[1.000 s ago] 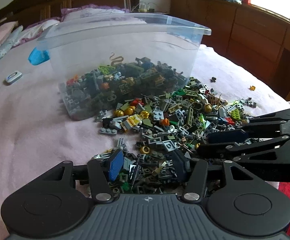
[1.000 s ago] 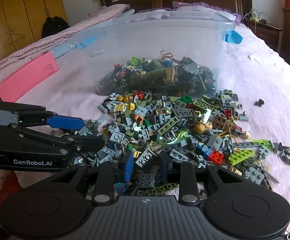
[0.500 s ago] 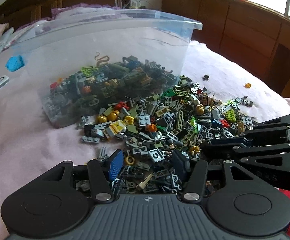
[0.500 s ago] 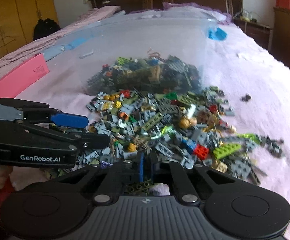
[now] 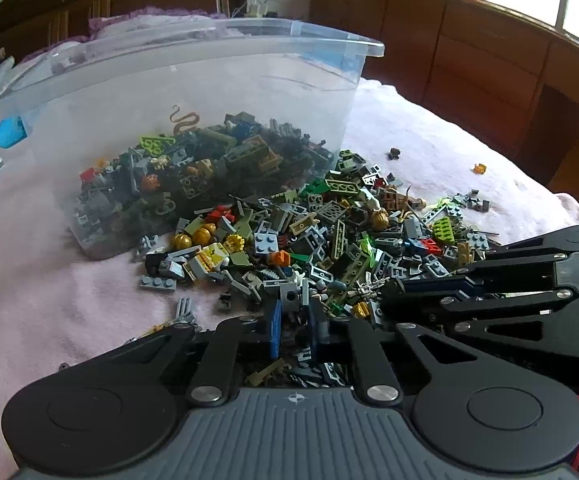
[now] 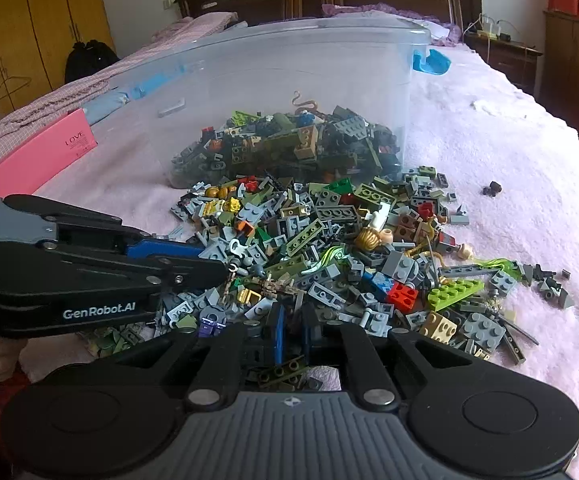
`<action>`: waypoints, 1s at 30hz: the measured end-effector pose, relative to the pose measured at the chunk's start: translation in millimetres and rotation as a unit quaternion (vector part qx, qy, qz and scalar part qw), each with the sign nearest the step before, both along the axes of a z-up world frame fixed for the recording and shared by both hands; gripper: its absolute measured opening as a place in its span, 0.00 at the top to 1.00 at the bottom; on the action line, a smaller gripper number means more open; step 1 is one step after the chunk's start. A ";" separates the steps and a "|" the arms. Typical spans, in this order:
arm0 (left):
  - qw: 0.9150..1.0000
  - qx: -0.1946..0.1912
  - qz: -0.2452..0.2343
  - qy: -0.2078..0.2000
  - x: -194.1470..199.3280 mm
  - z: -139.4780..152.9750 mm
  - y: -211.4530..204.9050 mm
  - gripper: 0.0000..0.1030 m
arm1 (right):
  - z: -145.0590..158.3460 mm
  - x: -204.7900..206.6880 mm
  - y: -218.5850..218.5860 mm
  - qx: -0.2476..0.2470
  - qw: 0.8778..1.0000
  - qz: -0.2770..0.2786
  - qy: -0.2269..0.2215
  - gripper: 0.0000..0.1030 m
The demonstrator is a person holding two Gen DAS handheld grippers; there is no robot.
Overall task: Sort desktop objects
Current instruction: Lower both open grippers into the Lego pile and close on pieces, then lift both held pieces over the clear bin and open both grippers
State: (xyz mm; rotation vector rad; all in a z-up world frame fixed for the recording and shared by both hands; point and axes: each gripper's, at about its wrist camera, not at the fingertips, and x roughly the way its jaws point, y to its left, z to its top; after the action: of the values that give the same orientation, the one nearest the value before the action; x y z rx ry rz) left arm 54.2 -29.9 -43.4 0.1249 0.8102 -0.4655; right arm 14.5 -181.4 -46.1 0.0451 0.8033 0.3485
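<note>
Pink bedspread (image 5: 41, 280), brick pile (image 5: 329, 240) hiding both grippers' fingertips.

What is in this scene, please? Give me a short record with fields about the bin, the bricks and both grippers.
surface: pink blanket on a bed
bin: clear plastic bin, tipped on its side, bricks inside
loose bricks: mixed pile spilled in front of the bin's mouth
left gripper: jaws have just been closing, small grey brick between the tips, apparently gripped
right gripper: shut at the near edge of the pile; what it holds is unclear
other: pink box beside the bin
</note>
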 end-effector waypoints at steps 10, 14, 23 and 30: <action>1.000 -0.004 -0.001 -0.016 -7.0 13.1 2.4 0.85 | 8.5 -3.2 -3.7 0.010 1.000 -0.004 -0.010 0.95; 1.000 -0.007 0.000 -0.022 -10.5 18.8 4.3 0.85 | 13.5 -4.0 -5.2 0.022 1.000 -0.004 -0.011 0.95; 0.999 -0.015 0.012 -0.032 -9.7 29.0 10.3 0.85 | 29.3 -1.0 0.7 0.035 0.999 0.012 -0.031 0.95; 0.998 -0.033 0.028 -0.053 -5.6 48.4 23.0 0.85 | 49.5 6.2 9.6 0.043 0.997 0.033 -0.057 0.95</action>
State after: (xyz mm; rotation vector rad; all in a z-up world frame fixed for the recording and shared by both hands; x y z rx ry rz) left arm 48.6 -6.9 5.0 0.0642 0.6921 -0.4293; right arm 20.8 -171.8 3.4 0.0791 0.6779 0.4439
